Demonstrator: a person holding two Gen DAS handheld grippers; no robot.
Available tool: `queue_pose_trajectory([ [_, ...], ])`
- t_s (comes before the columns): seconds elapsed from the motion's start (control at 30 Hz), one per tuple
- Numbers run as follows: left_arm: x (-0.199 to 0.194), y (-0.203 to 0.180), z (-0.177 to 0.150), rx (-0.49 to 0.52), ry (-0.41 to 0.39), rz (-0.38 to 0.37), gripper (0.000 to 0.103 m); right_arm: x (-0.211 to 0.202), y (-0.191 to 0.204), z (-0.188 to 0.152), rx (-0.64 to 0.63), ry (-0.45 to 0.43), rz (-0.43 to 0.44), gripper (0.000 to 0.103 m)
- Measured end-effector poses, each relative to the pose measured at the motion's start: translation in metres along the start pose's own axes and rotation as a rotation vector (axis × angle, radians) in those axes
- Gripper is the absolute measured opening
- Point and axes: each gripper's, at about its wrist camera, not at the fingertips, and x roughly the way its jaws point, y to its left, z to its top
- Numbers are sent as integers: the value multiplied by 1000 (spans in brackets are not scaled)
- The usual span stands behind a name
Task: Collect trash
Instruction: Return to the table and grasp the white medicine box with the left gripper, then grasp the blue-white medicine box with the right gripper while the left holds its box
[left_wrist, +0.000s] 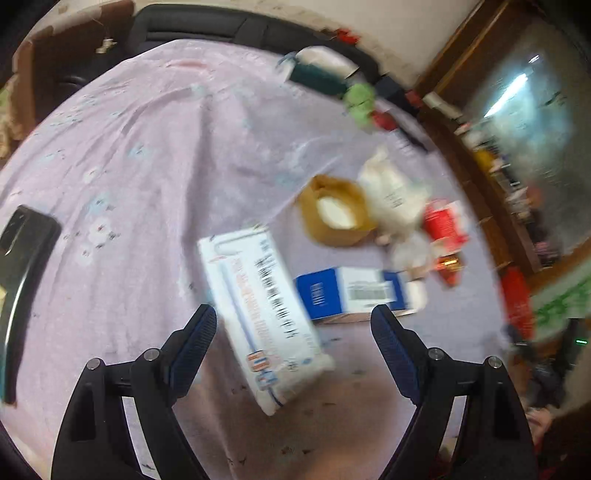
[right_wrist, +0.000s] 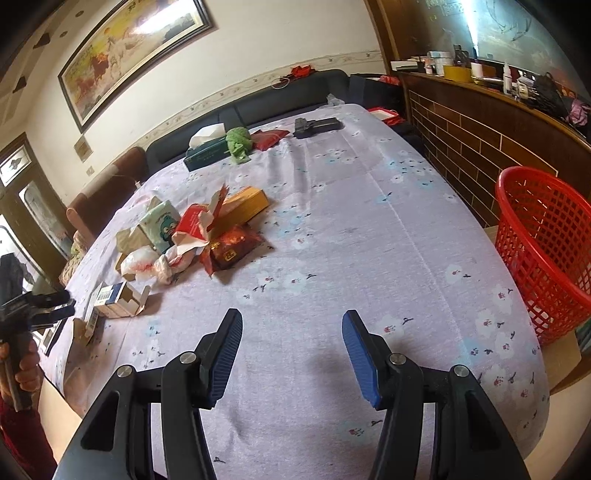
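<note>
The tablecloth (right_wrist: 351, 229) is pale lilac, printed with small white-and-blue flowers. Beside it stands a red mesh basket (right_wrist: 546, 254). On the cloth lie a blue-and-white carton (left_wrist: 354, 291), a white box (left_wrist: 262, 317) with black print, a yellow-gold box (right_wrist: 243, 206) and a green crumpled wad (right_wrist: 238, 142).

A framed painting of horses (right_wrist: 133, 55) hangs on the wall above a dark sofa (right_wrist: 258, 107). A green tissue box (right_wrist: 205, 149) and a black case (right_wrist: 318, 126) lie on the flowered tablecloth (right_wrist: 351, 229). A wooden shelf (right_wrist: 491, 85) carries bottles.
</note>
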Motion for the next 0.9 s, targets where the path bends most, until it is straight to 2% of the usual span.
queue_pose_trajectory([
  [0.07,11,-5,-4,17,21,33,82,-1,0,-1,-4,-1,5,61],
  [0.13,19,-9,-9,34,40,95,74,-3,-1,-1,-1,-5,7,61],
  [0.37,23,-17,-16,108,-7,181,65,-3,-10,-1,19,-9,9,61],
  [0.47,24,-19,-18,123,-35,223,57,-3,-7,1,11,-7,19,61],
  [0.6,12,-24,-29,128,-83,160,55,-7,8,6,-41,-20,40,61],
  [0.67,2,-28,-36,140,-130,155,55,-10,23,10,-97,-22,66,61],
  [0.77,-15,-31,-44,139,-188,148,55,-8,48,18,-172,-2,151,66],
  [0.9,-26,-29,-48,124,-222,133,55,10,87,32,-244,62,284,68],
])
